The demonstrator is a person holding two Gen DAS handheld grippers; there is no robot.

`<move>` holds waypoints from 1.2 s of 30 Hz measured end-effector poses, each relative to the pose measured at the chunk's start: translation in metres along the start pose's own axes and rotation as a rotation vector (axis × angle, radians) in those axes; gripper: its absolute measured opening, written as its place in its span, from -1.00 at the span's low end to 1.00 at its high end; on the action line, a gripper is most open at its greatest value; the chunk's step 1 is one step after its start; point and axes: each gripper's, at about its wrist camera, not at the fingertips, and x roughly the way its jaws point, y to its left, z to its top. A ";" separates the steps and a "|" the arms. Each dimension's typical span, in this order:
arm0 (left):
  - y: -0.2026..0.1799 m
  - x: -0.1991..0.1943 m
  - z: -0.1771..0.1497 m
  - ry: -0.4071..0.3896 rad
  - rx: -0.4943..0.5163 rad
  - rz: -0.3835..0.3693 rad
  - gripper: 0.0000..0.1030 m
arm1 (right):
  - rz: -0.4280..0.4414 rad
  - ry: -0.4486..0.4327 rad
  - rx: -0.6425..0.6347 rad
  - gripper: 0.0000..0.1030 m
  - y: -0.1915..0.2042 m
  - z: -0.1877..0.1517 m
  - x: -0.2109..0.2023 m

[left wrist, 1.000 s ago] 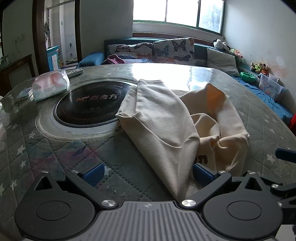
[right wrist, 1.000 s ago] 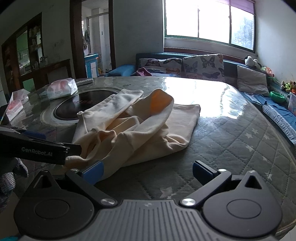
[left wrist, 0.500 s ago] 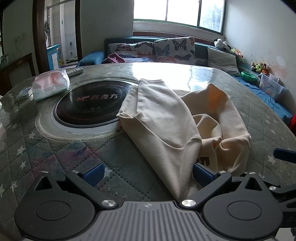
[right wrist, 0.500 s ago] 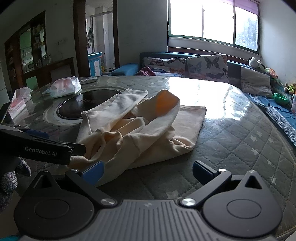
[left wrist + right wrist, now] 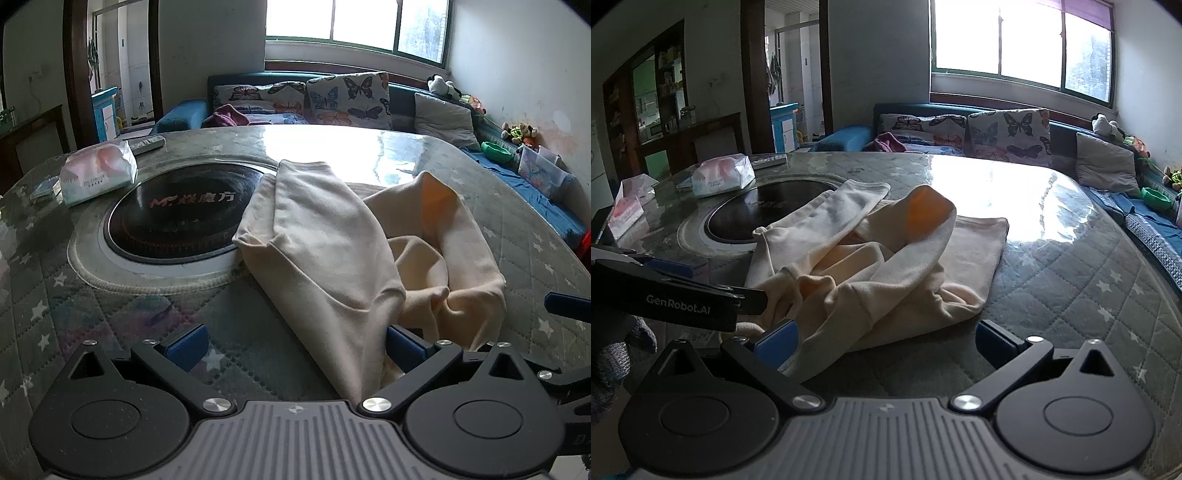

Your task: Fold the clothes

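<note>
A cream garment (image 5: pixel 325 258) lies crumpled on the quilted round table (image 5: pixel 92 314), one long part stretched toward the black hob. My left gripper (image 5: pixel 295 345) is open, and the garment's near fold runs between its fingers, close against the right blue pad (image 5: pixel 404 347). In the right wrist view the same garment (image 5: pixel 886 266) shows an orange lining at its raised fold. My right gripper (image 5: pixel 886 341) is open too, with the cloth's near edge resting by its left pad (image 5: pixel 777 341). The left gripper's body (image 5: pixel 679 299) sits at the garment's left side.
A round black hob (image 5: pixel 177 218) is set into the table left of the garment. A tissue pack (image 5: pixel 98 173) and a remote (image 5: pixel 147 140) lie beyond it, and another tissue pack (image 5: pixel 626 206) sits at the far left edge. A sofa with butterfly cushions (image 5: pixel 347 96) stands behind.
The right wrist view has shifted slightly, so the garment sits a little further right and larger in it. The left gripper and the garment have barely moved. Both grippers stay open.
</note>
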 end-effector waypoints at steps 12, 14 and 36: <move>0.000 0.007 0.009 0.005 0.005 -0.002 1.00 | 0.006 -0.002 -0.007 1.00 -0.003 0.011 0.006; 0.000 0.008 0.011 0.004 0.007 -0.001 1.00 | 0.006 -0.005 -0.004 1.00 -0.004 0.013 0.007; -0.023 0.040 0.064 -0.057 0.126 -0.063 0.84 | -0.020 0.007 0.016 0.39 -0.056 0.073 0.065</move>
